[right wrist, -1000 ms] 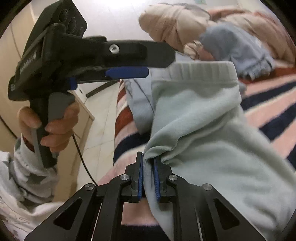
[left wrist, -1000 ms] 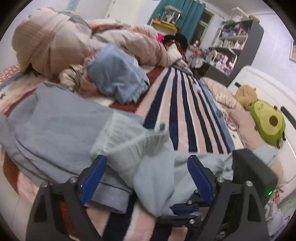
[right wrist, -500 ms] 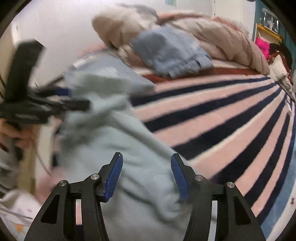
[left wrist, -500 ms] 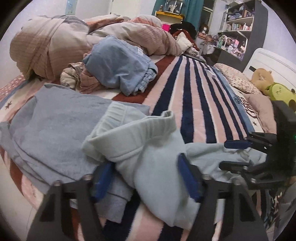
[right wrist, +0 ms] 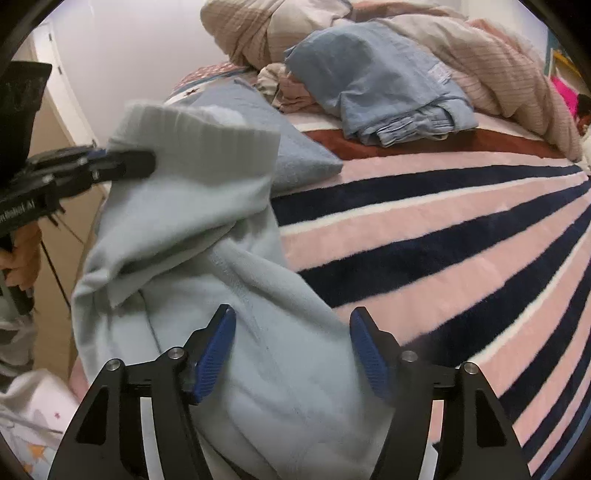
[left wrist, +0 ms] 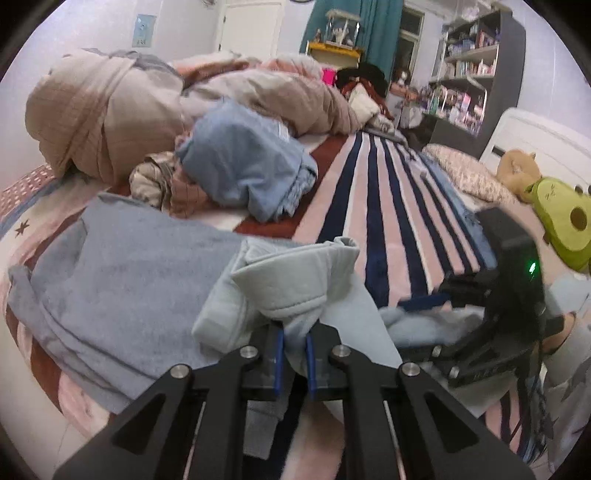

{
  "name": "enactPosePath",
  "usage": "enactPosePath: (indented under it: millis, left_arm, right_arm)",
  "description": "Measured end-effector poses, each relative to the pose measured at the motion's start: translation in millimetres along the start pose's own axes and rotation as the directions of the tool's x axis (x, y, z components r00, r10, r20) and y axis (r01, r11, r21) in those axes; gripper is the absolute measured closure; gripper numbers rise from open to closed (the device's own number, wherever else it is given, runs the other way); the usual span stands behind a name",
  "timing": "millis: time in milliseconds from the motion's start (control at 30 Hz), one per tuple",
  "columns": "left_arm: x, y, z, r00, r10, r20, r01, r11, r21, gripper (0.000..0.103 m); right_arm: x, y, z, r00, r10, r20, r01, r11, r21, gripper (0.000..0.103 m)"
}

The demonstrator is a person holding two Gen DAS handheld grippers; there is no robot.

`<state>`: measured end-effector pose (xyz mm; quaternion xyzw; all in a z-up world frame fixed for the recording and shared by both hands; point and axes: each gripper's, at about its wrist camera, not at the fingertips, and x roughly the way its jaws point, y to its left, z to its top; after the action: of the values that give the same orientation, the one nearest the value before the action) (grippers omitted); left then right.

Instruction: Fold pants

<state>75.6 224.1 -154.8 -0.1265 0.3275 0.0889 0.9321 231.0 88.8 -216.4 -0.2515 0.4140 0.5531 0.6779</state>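
The left gripper (left wrist: 294, 349) is clenched on a fold of the pale mint pants (left wrist: 295, 280), its 2 blue pads pinched tight on the fabric just ahead of the camera. From that grip the pants bunch upward, the ribbed waistband (right wrist: 195, 125) lifted off the bed. The right gripper (right wrist: 291, 350) is released, its 2 blue pads spread wide to either side of the pants' lower cloth, which fills the gap between the jaws; whether the pads touch the fabric cannot be told.

Left of the left jaws, a grey-blue garment (left wrist: 122, 280) lies spread flat, partly under the pants. Beyond both jaws stretches the striped blanket (left wrist: 373, 206) in pink, navy and white, covering the bed. Farther ahead of the left jaws sits a folded blue bundle (left wrist: 247, 166), with a crumpled beige-and-pink comforter (left wrist: 110, 107) heaped behind it. Far right of the left jaws, a green avocado plush (left wrist: 565, 218) rests beside a white headboard (left wrist: 535, 136). At the far end, shelves (left wrist: 469, 70) and a teal curtain (left wrist: 369, 29) line the wall.
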Motion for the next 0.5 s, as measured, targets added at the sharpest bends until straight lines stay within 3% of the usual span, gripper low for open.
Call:
enactPosePath:
  millis: [33,100,167,200,300,400,467,500]
  left_arm:
    - [-2,1,1,1.000,-0.009,0.015,0.009,1.000,-0.010,0.096]
    - [-5,1,2,0.999,-0.033,0.036,0.034,0.999,-0.021,0.096]
    - [-2,-1,2,0.999,-0.021,0.025,0.021,1.000,-0.006,0.096]
    - [0,-2,1,1.000,-0.011,0.024,0.011,1.000,0.002,0.096]
    - [2,-1,2,1.000,-0.013,0.028,0.013,1.000,-0.020,0.095]
    - [7,-1,4,1.000,-0.027,0.007,0.027,0.999,-0.041,0.092]
    - [13,-4,4,1.000,0.002,-0.014,-0.002,1.000,-0.019,0.079]
    - [14,-6,4,1.000,0.021,-0.009,-0.021,1.000,-0.009,0.063]
  right_arm:
    - [3,1,2,1.000,0.018,-0.012,-0.018,1.000,-0.002,0.040]
    - [5,7,-1,0.999,0.035,-0.032,-0.035,0.999,-0.023,0.050]
    - [5,13,-4,1.000,-0.004,-0.031,0.002,0.998,-0.057,0.077]
    - [3,15,-4,1.000,-0.019,-0.019,0.017,0.998,-0.060,0.085]
    - [-9,16,-4,0.994,-0.102,0.037,0.104,0.994,-0.045,0.089]
    - [-22,1,-1,0.991,-0.113,0.072,0.110,0.993,0.036,0.089]
    - [-24,-13,5,0.989,-0.132,0.069,0.126,0.989,0.082,0.088]
    - [-24,-18,8,0.987,-0.149,0.065,0.143,0.985,0.098,0.089]
